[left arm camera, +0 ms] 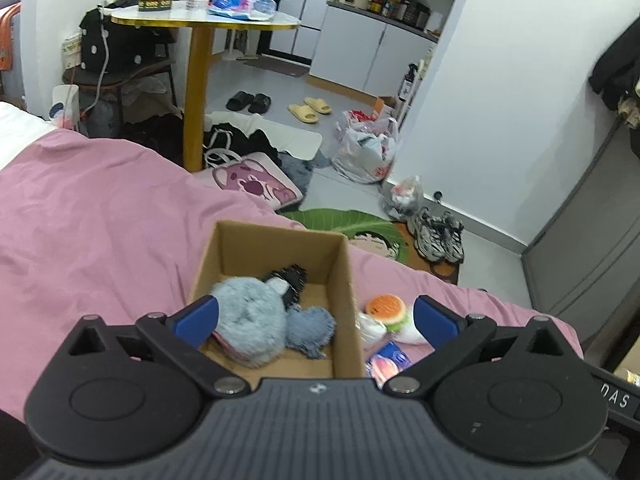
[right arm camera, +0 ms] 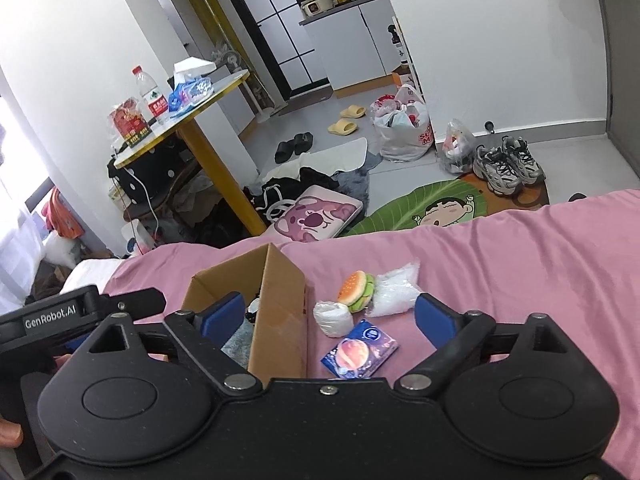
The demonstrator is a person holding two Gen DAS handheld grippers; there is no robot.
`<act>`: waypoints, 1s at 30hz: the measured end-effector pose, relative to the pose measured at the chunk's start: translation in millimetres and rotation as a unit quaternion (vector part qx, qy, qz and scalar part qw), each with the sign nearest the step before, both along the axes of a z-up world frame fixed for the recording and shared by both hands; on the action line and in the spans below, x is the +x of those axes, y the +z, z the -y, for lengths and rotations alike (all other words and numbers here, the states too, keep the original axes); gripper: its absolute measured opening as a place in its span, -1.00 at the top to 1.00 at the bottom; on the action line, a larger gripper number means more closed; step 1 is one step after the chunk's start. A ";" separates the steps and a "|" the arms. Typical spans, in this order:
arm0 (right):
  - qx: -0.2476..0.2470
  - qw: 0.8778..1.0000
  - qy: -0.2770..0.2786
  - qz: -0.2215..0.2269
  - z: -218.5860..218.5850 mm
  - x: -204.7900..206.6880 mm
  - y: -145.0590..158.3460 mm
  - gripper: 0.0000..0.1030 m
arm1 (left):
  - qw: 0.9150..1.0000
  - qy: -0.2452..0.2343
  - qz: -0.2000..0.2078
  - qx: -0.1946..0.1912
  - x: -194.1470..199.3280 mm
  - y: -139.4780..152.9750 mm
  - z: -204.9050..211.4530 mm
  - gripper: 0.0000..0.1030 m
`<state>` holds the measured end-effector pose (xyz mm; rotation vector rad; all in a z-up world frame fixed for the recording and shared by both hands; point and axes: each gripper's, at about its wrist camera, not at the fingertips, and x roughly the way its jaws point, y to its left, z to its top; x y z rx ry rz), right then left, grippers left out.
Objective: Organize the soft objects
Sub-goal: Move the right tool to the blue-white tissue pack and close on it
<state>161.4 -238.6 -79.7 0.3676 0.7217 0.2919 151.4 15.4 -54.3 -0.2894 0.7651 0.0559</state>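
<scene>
Left wrist view: left gripper (left arm camera: 316,316) hangs wide and empty over a cardboard box (left arm camera: 344,280) holding grey plush toys (left arm camera: 252,320); the right gripper (right arm camera: 330,316), equally spread, faces the burger toy (right arm camera: 356,286) and tissue packet (right arm camera: 360,350) awaiting boxing, right of it.

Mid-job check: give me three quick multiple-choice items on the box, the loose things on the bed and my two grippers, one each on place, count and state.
1. Where is the burger toy?
A. inside the cardboard box
B. on the pink bedcover beside the box
C. on the floor

2. How many loose things lie on the bedcover beside the box?
A. one
B. four
C. seven

3. How do the left gripper and right gripper stand?
A. both open, empty
B. both shut on toys
C. left open, right shut

Answers: 1 B, it lies outside the box wall; 2 B, burger, white roll, clear bag, blue packet; 3 A, nothing touches the pads.
</scene>
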 end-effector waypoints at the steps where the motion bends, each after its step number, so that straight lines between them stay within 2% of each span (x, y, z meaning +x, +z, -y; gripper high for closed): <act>1: 0.003 1.000 0.000 0.001 3.3 -0.2 -1.0 -0.86 | 1.000 -0.003 0.001 0.003 -1.4 0.4 3.7 -1.00; 6: 0.022 1.000 -0.001 0.001 22.2 -1.9 -11.6 -0.86 | 1.000 0.000 0.003 0.016 -7.7 0.8 16.7 -1.00; 9: 0.036 0.999 -0.006 -0.006 32.4 -2.0 -18.3 -0.86 | 1.000 -0.008 -0.011 0.011 -6.5 -0.2 22.3 -1.00; 11: 0.050 0.999 -0.009 -0.013 38.4 -0.9 -23.8 -0.86 | 0.999 -0.011 -0.017 0.026 -7.6 -1.2 32.4 -1.00; 21: 0.122 0.990 -0.023 -0.070 58.1 10.3 -57.6 -0.85 | 0.998 -0.004 -0.031 0.058 -6.7 -9.6 63.9 -0.99; 26: 0.143 0.985 -0.021 -0.091 62.8 14.8 -69.6 -0.74 | 0.997 -0.001 -0.036 0.064 -0.2 -16.8 71.8 -0.98; 30: 0.166 0.980 -0.025 -0.111 65.9 21.1 -80.3 -0.56 | 0.997 -0.012 -0.032 0.072 6.5 -20.8 82.0 -0.94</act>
